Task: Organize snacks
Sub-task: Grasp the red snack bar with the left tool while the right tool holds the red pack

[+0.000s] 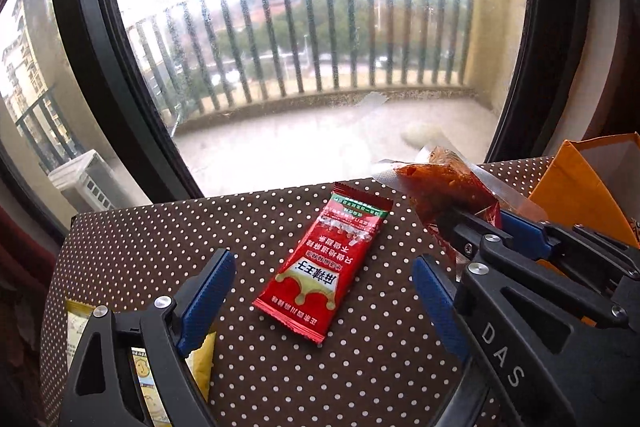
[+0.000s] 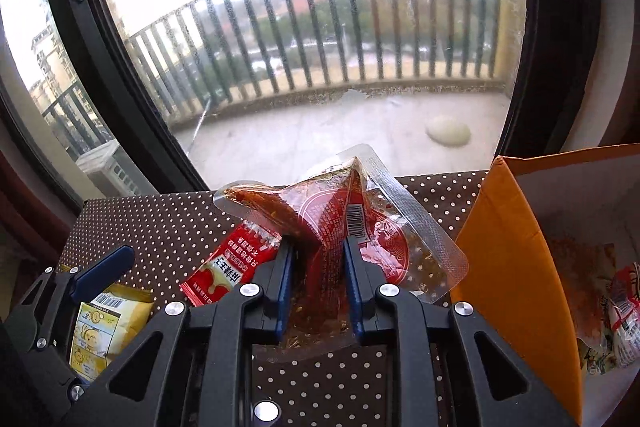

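Observation:
My right gripper (image 2: 316,263) is shut on a clear vacuum pouch of red spicy snack (image 2: 372,219), held above the polka-dot table, just left of an open orange box (image 2: 516,259). The pouch also shows in the left wrist view (image 1: 440,187), with the right gripper (image 1: 472,223) clamped on it. My left gripper (image 1: 324,291) is open and empty, its fingers on either side of a red snack sachet (image 1: 328,267) lying flat on the table. The sachet also shows in the right wrist view (image 2: 228,271). A yellow snack packet (image 2: 104,323) lies at the left, under my left finger (image 1: 204,299).
The brown polka-dot table (image 1: 132,247) ends at a large window with a black frame (image 1: 100,75). The orange box (image 1: 576,187) at the right holds several snack packets (image 2: 624,315). The left gripper (image 2: 100,267) shows at the left of the right wrist view.

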Tool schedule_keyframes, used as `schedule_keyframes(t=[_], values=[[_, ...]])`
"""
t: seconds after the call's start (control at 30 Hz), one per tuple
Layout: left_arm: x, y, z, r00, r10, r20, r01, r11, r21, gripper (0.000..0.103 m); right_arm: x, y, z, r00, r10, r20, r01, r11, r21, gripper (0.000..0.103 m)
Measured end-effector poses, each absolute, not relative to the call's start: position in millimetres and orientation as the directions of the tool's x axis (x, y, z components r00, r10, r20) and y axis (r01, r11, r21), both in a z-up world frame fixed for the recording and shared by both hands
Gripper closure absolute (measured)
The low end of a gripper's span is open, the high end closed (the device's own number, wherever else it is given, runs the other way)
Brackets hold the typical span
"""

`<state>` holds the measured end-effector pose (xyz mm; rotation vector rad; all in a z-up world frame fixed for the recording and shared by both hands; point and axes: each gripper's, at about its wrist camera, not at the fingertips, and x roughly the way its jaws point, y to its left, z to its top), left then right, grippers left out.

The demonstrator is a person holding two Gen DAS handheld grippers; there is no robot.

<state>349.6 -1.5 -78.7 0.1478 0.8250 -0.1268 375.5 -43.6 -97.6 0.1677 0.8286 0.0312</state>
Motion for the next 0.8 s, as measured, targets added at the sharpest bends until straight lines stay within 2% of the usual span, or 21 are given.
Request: schedule_keyframes(t=[0.47, 0.53, 0.6, 0.7, 0.73, 0.77, 0.8], values=[[390.2, 2.3, -133.4, 0.607, -0.07, -0.791, 0.179, 0.983, 0.051, 0.013, 405.4, -35.3, -131.1, 0.602, 0.07, -0.795, 0.05, 0.991, 0.124, 0.078], [393.5, 1.1, -138.4, 0.596, -0.073, -0.799, 0.182, 0.982, 0.045, 0.017, 407.6, -35.1, -134.5, 0.594, 0.06, -0.802, 0.056, 0.992, 0.115, 0.078], [396.4, 0.7, -139.8, 0.595, -0.066, -0.801, 0.175, 0.983, 0.049, 0.027, 408.0, -36.1, -140.3, 0.588, 0.059, -0.807, 0.055, 0.992, 0.112, 0.078], [398.4, 0.8, -139.7, 0.596, -0.077, -0.799, 0.18, 0.983, 0.04, 0.03, 406.0, -35.0, -140.7, 0.594, 0.043, -0.803, 0.052, 0.995, 0.091, 0.078], [398.5, 1.2, -139.5, 0.596, -0.084, -0.798, 0.185, 0.982, 0.035, 0.033, 404.3, -34.6, -140.8, 0.594, 0.045, -0.803, 0.049, 0.994, 0.092, 0.078], [398.5, 0.8, -139.4, 0.597, -0.094, -0.797, 0.194, 0.981, 0.029, 0.041, 404.1, -35.2, -140.8, 0.595, 0.047, -0.802, 0.05, 0.994, 0.095, 0.078], [394.0, -0.5, -136.7, 0.6, -0.09, -0.795, 0.193, 0.981, 0.035, 0.042, 402.7, -35.6, -139.9, 0.596, 0.047, -0.802, 0.052, 0.994, 0.097, 0.078]])
